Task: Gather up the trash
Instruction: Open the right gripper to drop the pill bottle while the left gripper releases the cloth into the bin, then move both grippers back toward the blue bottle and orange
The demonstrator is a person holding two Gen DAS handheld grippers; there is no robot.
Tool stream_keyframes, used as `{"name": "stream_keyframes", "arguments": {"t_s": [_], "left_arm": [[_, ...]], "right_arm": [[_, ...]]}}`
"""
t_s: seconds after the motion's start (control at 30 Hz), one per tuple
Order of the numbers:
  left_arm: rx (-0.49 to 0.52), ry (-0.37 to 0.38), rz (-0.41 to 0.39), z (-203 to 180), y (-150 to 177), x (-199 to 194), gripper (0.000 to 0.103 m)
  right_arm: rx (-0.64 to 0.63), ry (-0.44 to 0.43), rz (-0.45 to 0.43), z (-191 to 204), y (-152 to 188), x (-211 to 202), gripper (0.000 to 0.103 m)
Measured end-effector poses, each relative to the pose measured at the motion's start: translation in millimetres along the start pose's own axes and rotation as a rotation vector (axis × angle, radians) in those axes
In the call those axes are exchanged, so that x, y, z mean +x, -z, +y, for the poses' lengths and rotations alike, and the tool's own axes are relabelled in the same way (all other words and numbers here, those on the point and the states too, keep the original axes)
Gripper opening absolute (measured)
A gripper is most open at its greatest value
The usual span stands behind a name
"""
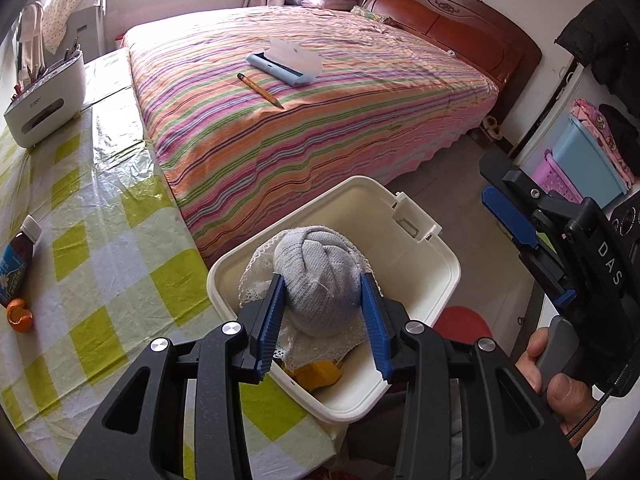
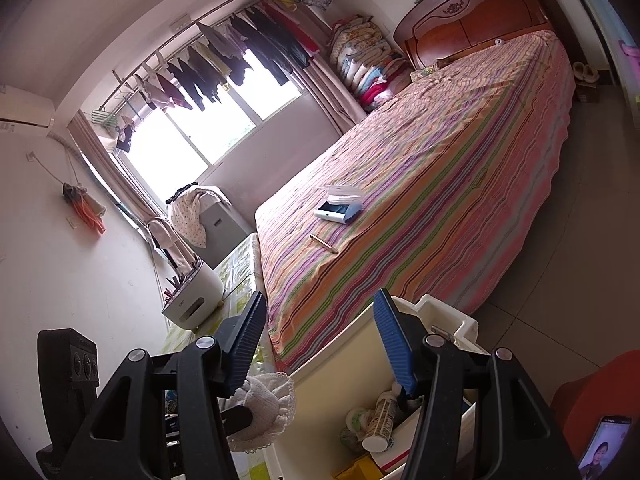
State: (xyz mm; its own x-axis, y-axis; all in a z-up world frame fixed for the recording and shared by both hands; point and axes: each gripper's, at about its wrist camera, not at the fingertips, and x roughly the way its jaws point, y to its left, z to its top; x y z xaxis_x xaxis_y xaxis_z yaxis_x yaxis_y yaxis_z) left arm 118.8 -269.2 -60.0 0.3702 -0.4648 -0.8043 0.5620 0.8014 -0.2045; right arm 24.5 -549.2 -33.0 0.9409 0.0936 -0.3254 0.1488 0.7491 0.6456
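The left gripper (image 1: 322,316) pinches a grey rolled sock (image 1: 320,280) with lace cloth directly above the white bin (image 1: 420,280), which already holds a tube and yellow scraps; release into the bin appears to be the step in hand. The right gripper (image 2: 320,344) is spread and holds nothing, just beside the bin. Left of the bin, a brown bottle (image 1: 16,264) and orange peel (image 1: 19,314) remain on the table (image 1: 120,240); beyond it, a pencil (image 1: 260,90) and blue case (image 1: 286,64) lie on the bed (image 1: 320,140), probably left to collect.
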Motion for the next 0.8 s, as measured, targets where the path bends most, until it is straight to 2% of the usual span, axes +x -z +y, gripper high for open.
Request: {"name": "stream_keyframes", "arguments": {"t_s": [0.1, 0.13, 0.17, 0.27, 0.4, 0.6, 0.8], "left_arm": [[-0.003, 0.011, 0.018, -5, -1, 5, 0.043], [0.0, 0.011, 0.016, -7, -1, 5, 0.046], [0.003, 0.003, 0.004, -8, -2, 4, 0.055], [0.02, -0.015, -0.026, -9, -2, -3, 0.066], [0.034, -0.055, -0.049, 2, 0, -19, 0.066], [0.061, -0.127, -0.041, 33, 13, -42, 0.069], [0.049, -0.203, -0.063, 80, 23, -73, 0.069]], "right_arm": [[0.011, 0.001, -0.023, -2, -2, -3, 0.054], [0.014, 0.001, -0.028, -2, -2, -4, 0.054], [0.017, 0.002, -0.031, -2, -2, -4, 0.054], [0.022, -0.001, -0.03, -3, -3, -5, 0.054], [0.018, -0.004, -0.018, -3, -4, -2, 0.054], [0.01, -0.01, 0.006, 4, -1, 3, 0.055], [-0.022, -0.023, 0.032, 18, 4, 12, 0.063]]}}
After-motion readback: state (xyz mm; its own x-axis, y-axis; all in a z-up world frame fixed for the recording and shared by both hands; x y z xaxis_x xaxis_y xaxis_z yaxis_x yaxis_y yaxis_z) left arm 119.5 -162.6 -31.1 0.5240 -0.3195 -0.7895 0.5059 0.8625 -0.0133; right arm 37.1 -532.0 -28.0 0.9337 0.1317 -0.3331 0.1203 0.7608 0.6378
